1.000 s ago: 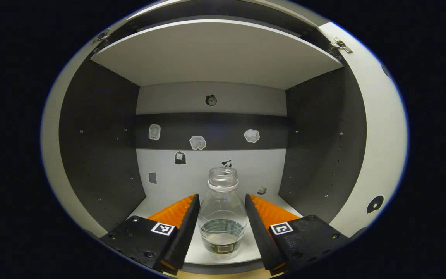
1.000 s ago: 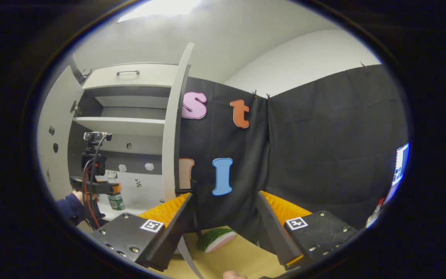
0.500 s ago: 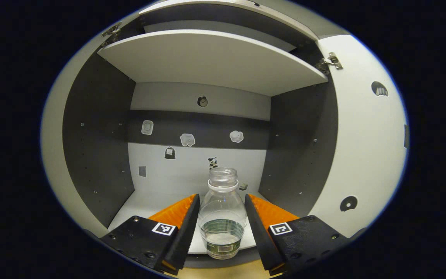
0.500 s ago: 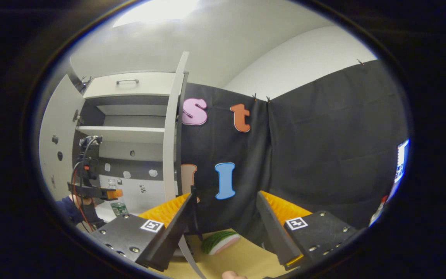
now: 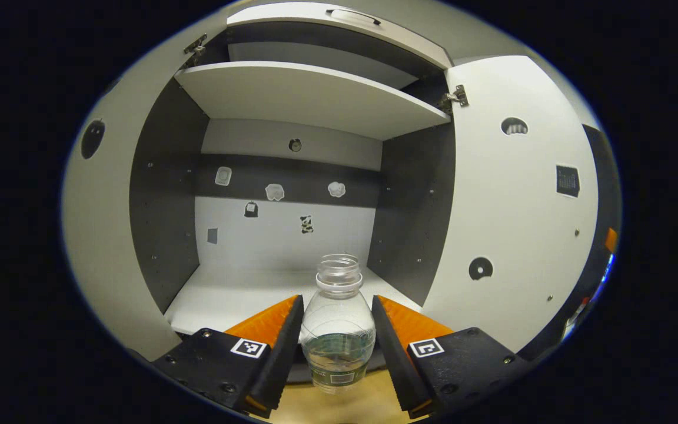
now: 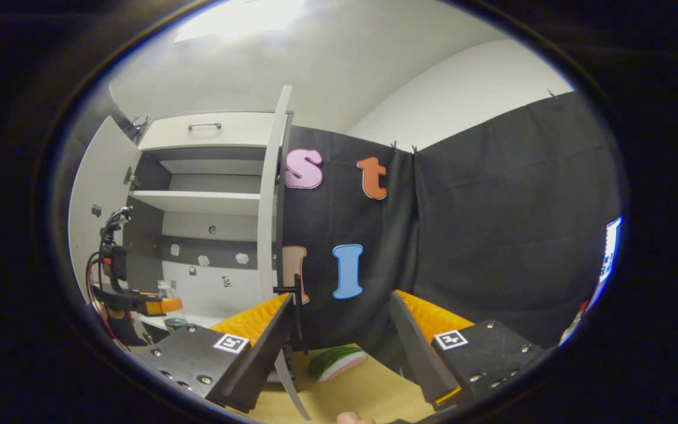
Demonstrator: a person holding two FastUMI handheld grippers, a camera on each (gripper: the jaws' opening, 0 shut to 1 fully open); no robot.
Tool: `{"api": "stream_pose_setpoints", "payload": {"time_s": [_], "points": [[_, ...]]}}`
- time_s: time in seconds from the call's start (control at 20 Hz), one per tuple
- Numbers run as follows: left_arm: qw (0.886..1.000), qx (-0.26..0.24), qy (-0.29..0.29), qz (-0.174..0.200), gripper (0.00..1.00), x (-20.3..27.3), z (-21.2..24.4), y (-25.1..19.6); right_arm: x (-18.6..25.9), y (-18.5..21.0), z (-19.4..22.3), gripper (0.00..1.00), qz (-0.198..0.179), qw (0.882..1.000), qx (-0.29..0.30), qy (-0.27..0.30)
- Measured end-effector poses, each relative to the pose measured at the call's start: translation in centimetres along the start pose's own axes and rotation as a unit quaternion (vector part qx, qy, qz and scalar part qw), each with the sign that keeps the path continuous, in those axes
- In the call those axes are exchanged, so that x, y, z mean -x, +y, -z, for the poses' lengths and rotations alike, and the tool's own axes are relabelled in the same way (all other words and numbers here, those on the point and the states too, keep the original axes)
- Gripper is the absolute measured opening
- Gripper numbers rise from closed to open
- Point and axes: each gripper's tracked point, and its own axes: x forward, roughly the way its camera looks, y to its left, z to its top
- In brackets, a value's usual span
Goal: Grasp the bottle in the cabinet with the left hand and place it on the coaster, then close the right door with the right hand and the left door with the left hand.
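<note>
The bottle (image 5: 338, 330) sits low in the centre of the left gripper view, uncapped and clear, with a little liquid in its lower part, clamped between the fingers of the left gripper (image 5: 337, 347). Its base hangs over the front lip of the cabinet (image 5: 292, 277), with tan tabletop showing beneath it.

The cabinet takes up most of that frame, its right door (image 5: 515, 200) swung wide at the right and its left door (image 5: 95, 212) at the left edge. In the right gripper view the same right door (image 6: 269, 200) stands edge-on, left of centre.

With no cap on, tilting the bottle on the way down would likely spill the liquid; a loose hold on the smooth, rounded body could let it slip.

The left gripper points level into the cabinet. The right gripper (image 6: 339, 347) hovers with fingers apart, nothing between them, above the tabletop near a watermelon-slice toy (image 6: 334, 363). The coaster cannot be made out.
</note>
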Motion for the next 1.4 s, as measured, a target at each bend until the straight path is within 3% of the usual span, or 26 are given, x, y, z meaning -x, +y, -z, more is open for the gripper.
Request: {"api": "stream_pose_setpoints", "payload": {"time_s": [0.3, 0.5, 1.05, 1.4], "points": [[0.999, 0.033, 0.033, 0.027, 0.73, 2.9, 6.3, -0.6, -0.3, 1.3, -0.2, 0.96, -0.030, 1.000, -0.002, 0.003], [0.997, 0.038, 0.067, 0.026, 0.74, 3.7, 11.1, -0.3, -0.8, 1.4, 0.1, 0.96, -0.037, 0.999, -0.001, 0.006], [0.983, 0.060, 0.172, 0.032, 0.74, 4.2, 23.8, -0.8, -1.2, -0.8, 0.7, 0.96, -0.020, 1.000, 0.016, 0.011], [0.979, 0.077, 0.189, 0.015, 0.75, 4.0, 28.5, -0.4, -0.9, -2.3, 0.9, 0.96, -0.003, 0.999, 0.032, 0.017]]}}
